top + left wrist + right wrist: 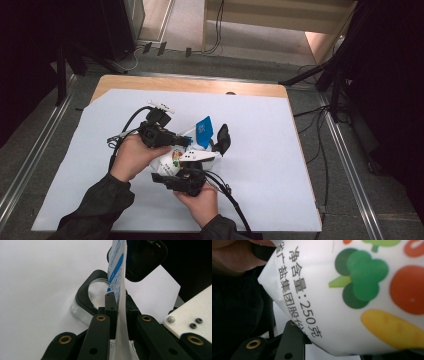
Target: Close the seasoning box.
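the high view looks from above my side of the table (260, 90), forward and down, far enough to take in the whole white sheet (260, 165) and the floor beyond. my forearms enter from its bottom edge. the left gripper view rides on my left gripper (119, 310) and looks along its black jaws, very near the thin edge of the pouch (117, 275), with the sheet behind. the right gripper view sits almost against the pouch's printed face. all three views share that pouch, which sits mid-sheet between my hands in the high view.
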Tool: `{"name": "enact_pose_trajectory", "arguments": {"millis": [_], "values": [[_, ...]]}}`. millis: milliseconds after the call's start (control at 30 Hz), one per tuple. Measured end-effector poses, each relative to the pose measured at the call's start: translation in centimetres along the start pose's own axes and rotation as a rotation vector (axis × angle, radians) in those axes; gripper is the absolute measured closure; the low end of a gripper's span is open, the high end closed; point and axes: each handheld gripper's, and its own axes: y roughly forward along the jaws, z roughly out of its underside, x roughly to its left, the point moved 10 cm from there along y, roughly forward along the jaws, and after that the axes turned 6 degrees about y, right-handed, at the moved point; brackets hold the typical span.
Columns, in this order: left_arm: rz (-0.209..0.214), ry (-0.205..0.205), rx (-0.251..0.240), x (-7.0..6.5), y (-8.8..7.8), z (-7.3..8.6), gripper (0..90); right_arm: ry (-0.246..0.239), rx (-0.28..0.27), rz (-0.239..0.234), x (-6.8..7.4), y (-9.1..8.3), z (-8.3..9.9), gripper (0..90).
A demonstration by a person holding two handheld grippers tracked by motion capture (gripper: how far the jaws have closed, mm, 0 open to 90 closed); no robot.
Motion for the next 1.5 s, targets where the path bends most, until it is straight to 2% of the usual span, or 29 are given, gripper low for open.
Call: {"name": "enact_pose_trajectory", "arguments": {"millis": [200, 433, 533, 667, 733, 1033, 1500], "values": [[0.009, -0.005, -0.002, 0.04, -0.02, 0.13, 85.6, 0.013, 0.003, -0.008, 0.0, 0.02, 0.05, 69.2], [0.007, -0.005, 0.005, 0.01, 0.0, 0.26, 85.7, 0.007, 0.003, -0.003, -0.08, 0.03, 0.05, 69.1], [0.006, -0.002, 0.006, -0.07, 0.11, 0.24, 87.1, -0.014, 0.006, 0.01, -0.13, 0.02, 0.09, 68.5], [-0.005, -0.009, 0.01, 0.03, 0.23, 0.3, 87.4, -0.072, 0.032, 0.052, -0.28, 0.2, 0.34, 64.8], [-0.004, -0.012, 0.003, 0.07, 0.27, 0.22, 87.4, -0.077, 0.032, 0.059, -0.32, 0.22, 0.31, 64.7], [0.005, -0.014, 0.005, 0.05, 0.38, 0.25, 87.1, -0.047, 0.029, 0.046, -0.31, 0.13, 0.22, 67.9], [0.007, -0.017, 0.002, 0.05, 0.32, 0.29, 86.0, -0.025, 0.018, 0.028, -0.22, 0.06, 0.14, 68.2]]}}
